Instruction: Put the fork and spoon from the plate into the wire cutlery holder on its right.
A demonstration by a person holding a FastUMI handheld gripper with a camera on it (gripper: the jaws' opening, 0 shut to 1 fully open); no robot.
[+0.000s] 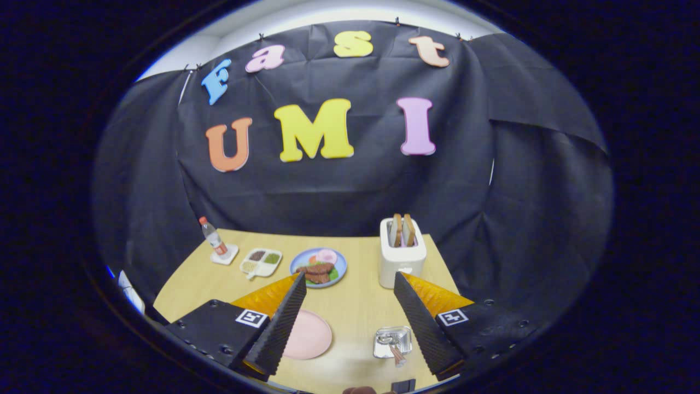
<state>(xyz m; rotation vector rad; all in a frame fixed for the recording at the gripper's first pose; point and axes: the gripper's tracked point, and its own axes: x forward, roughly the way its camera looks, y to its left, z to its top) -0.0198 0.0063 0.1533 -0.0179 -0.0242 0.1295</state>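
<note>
Wooden table (355, 306), pale and smooth, carries the whole layout. Gripper (350, 312) is raised above the near part of it, fingers spread wide and holding nothing; the ribbed inner faces of both fingers are exposed.

Pink plate (307, 335) lies flat low between the fingers, partly hidden behind the left one. Its visible surface is bare and matte; no fork or spoon can be made out on it. Wire cutlery holder (392, 342) stands to the plate's right, just inside the right finger. It reads as a small shiny metal basket with rounded corners, and a slim brownish handle (397, 354) sticks out of it at a tilt. Whether that is the fork, the spoon or both cannot be told at this size. Judged from the bare plate and the occupied holder, the transfer looks largely or wholly done.

Beyond the fingers, well apart from the working pair, stand the set pieces: a white toaster (402, 257) with two brown slices upright in its slots, a blue plate (318, 267) of food, a white divided dish (261, 261) of dark and green fillings, and a clear bottle (213, 238) with a red cap on a small white coaster. Their placement at the far side keeps the near zone free for the gripper's approach.
</note>
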